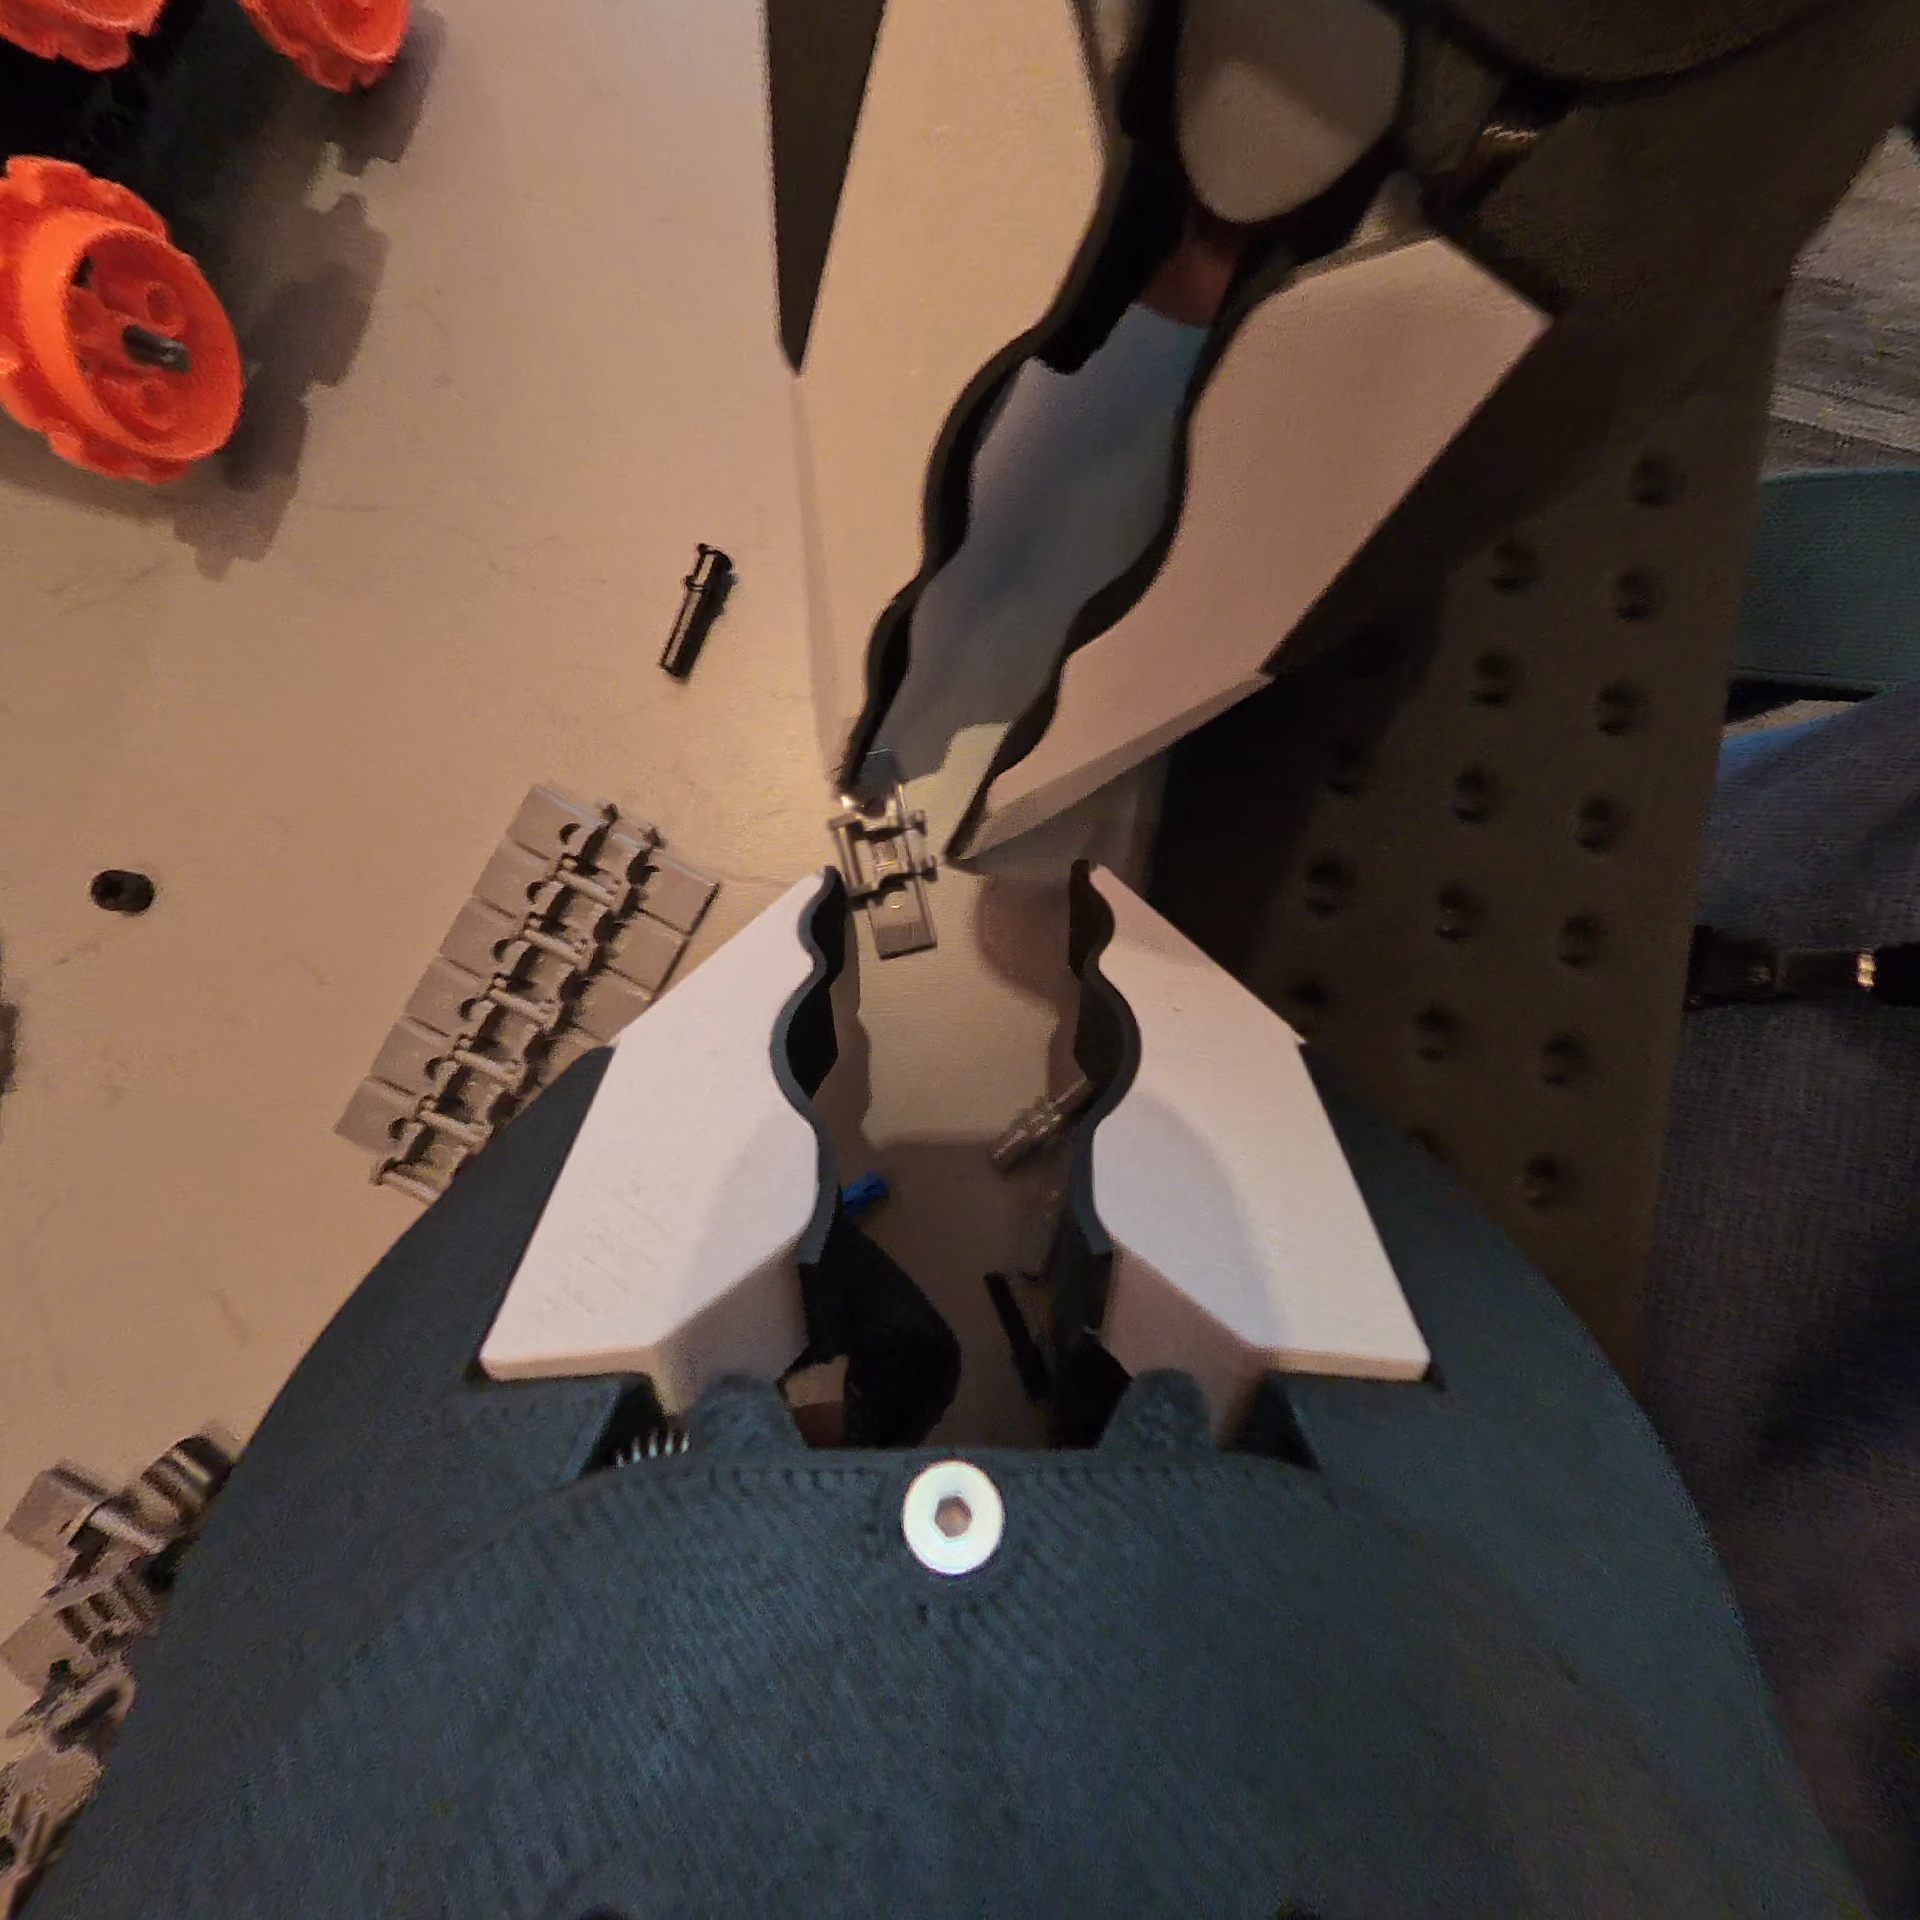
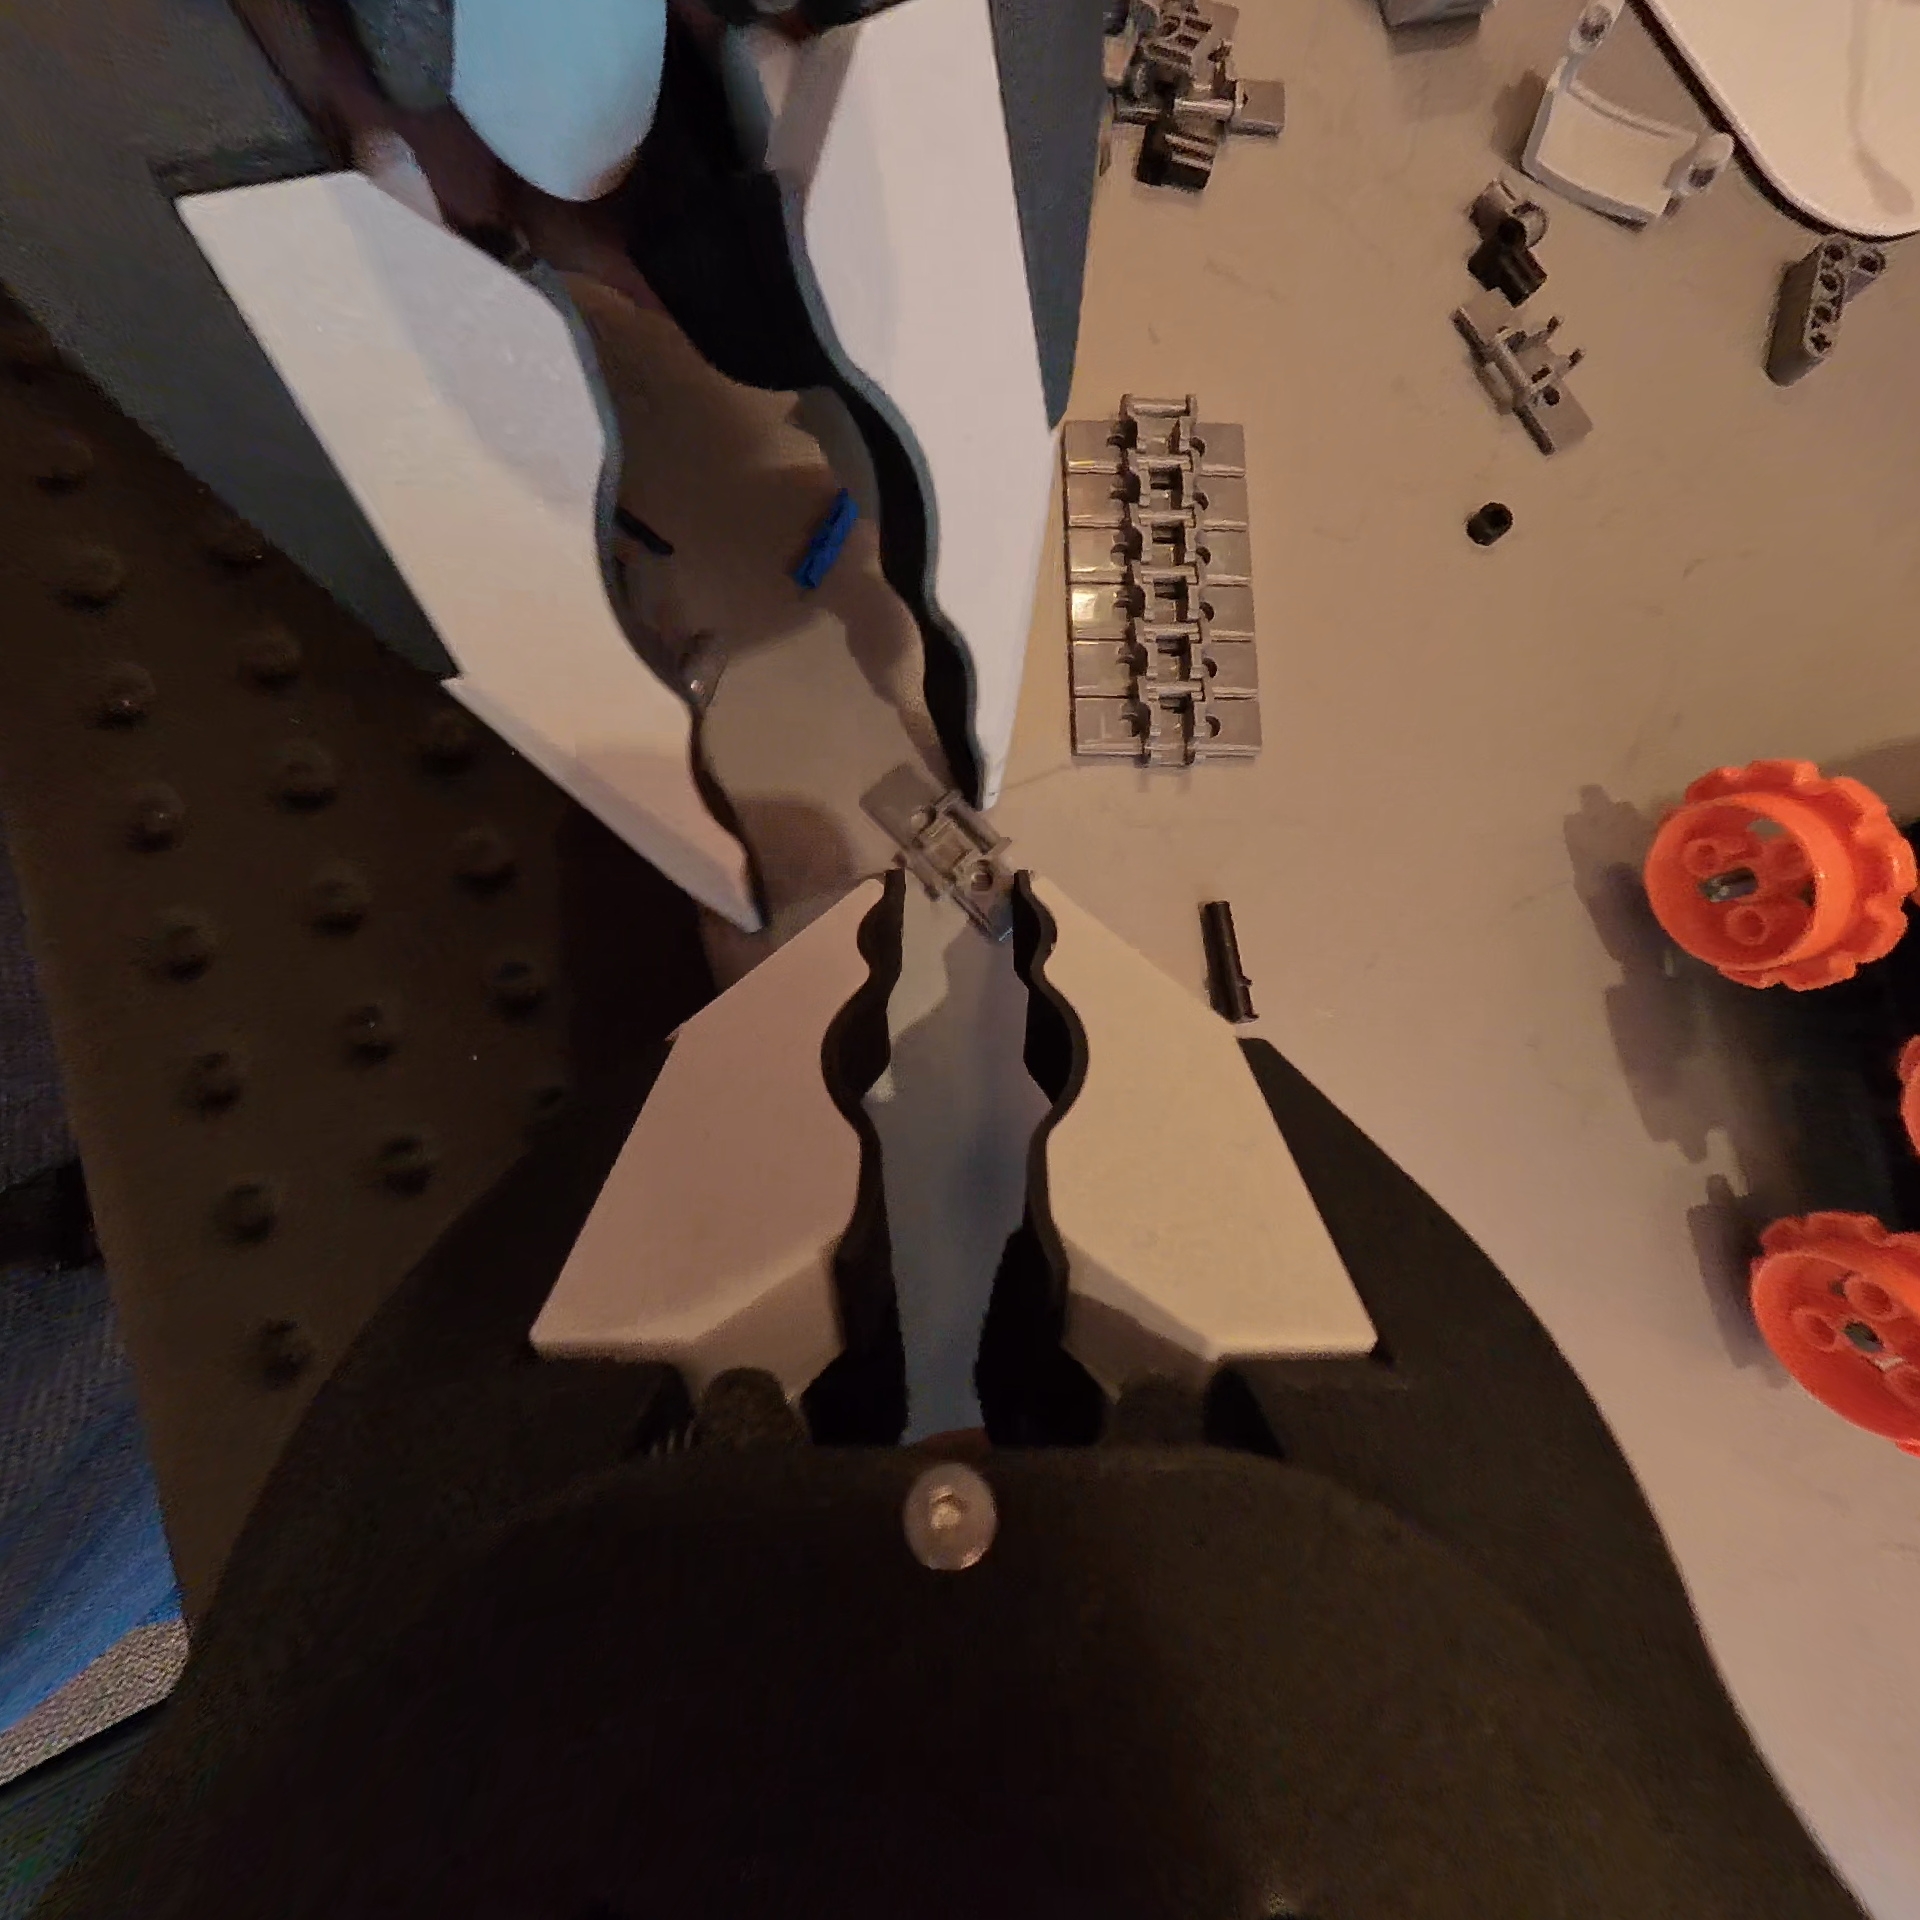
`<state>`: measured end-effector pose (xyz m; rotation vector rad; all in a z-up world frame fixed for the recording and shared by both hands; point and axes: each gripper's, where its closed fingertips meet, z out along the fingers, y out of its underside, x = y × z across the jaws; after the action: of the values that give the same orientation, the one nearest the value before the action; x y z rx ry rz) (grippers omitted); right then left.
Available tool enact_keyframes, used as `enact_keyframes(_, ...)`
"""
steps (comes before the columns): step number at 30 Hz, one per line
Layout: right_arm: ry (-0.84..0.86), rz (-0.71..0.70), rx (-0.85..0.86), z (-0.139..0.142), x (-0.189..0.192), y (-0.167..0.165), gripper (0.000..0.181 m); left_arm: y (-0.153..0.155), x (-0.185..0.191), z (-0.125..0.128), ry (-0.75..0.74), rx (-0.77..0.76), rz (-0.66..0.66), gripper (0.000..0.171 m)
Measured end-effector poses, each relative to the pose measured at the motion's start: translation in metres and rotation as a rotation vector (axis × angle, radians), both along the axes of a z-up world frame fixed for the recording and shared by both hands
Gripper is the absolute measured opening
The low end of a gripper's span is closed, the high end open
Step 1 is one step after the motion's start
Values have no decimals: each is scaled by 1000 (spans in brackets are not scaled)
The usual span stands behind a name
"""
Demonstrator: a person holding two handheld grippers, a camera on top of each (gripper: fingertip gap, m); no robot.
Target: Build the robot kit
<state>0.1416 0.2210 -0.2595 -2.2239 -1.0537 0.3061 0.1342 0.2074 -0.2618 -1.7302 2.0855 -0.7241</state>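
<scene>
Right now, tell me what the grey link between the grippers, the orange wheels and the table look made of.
Grey link: apparently moulded plastic, slightly glossy; crisp clips and a round hole.
Orange wheels: likely hard plastic, satin; even colour, moulded notches and hub holes.
Table: smooth pale matt surface with faint scuffs, perhaps laminate or painted board; cannot tell.
The right gripper has the link at the tips of its jaws; the left gripper stands open.

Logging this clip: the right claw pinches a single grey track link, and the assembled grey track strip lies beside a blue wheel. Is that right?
One detail is off: the wheels are orange, not blue, as the right wrist view shows. The rest stands: the right claw pinches a single grey track link, and the assembled grey track strip lies on the table nearby.
</scene>
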Motion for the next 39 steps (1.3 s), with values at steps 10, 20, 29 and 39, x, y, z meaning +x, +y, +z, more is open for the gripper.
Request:
enact_keyframes(10, 43, 2, -13, 10, -3, 0, 20, 2, -5, 8, -19, -25, 5, 49)
enact_keyframes(20, -16, 21, -5, 0, -4, 4, 11, -11, -6, 5, -20, -41, -70, 36)
enact_keyframes(29, 6, 66, 32, 12, 6, 18, 10, 65, 6, 28, -178, 289, -59, 35)
enact_keyframes(39, -47, 141, 19, 9, 13, 32, 10, 64, 9, 4, -117, 298, -158, 16)
